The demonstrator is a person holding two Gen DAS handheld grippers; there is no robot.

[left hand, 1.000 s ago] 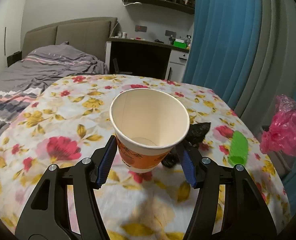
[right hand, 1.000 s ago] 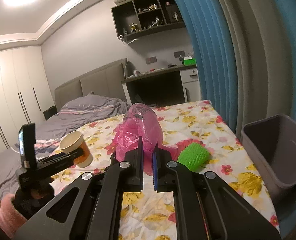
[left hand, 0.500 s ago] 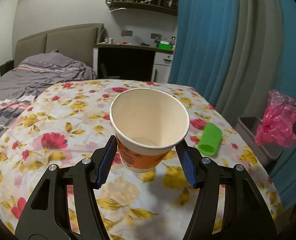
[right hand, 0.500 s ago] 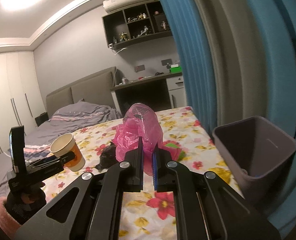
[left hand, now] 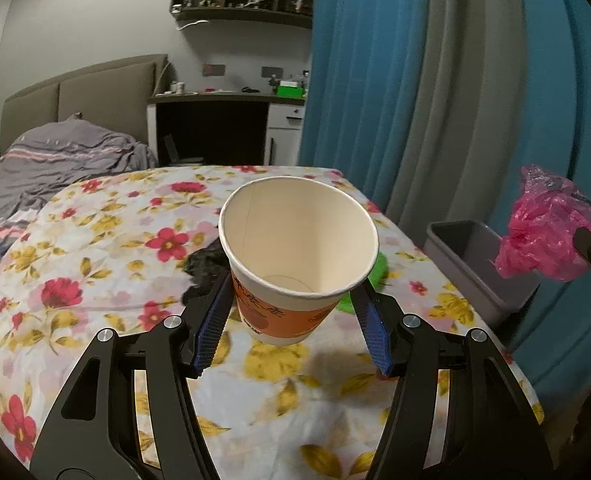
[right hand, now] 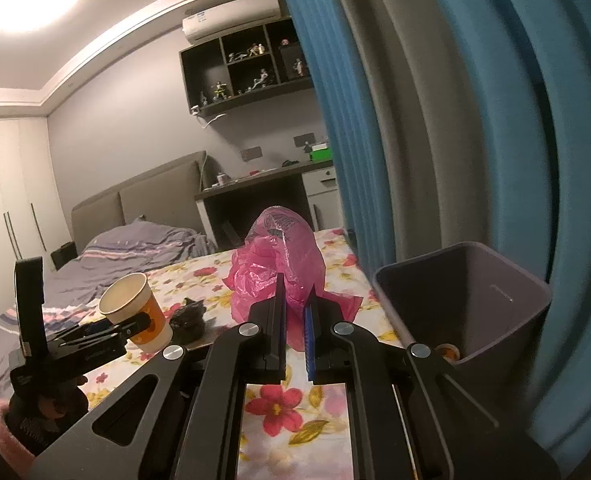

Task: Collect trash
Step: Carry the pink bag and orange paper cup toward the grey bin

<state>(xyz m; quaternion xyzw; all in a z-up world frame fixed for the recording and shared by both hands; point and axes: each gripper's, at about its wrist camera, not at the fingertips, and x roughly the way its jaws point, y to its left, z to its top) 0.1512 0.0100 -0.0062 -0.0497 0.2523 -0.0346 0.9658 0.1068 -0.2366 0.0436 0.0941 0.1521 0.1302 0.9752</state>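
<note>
While both loads ride above the flowered table (left hand: 95, 264), status as follows:
left gripper (left hand: 295, 320): clamped on paper cup (left hand: 295, 248), pads low on its wall, cup upright, clear of the table.
cup handling: likely light, thin-walled; crushes easily, so hold low near the stiff base.
right gripper (right hand: 294, 332): jaws pinched on pink plastic bag (right hand: 279, 264).
bag handling: soft, slippery film; probably slips unless a bunched fold is pinched.
grey bin (right hand: 467, 300): just beside the table's edge, right of the bag; both loads near it.
left on table: black scrap (right hand: 189, 316), green item (left hand: 377, 270).
</note>
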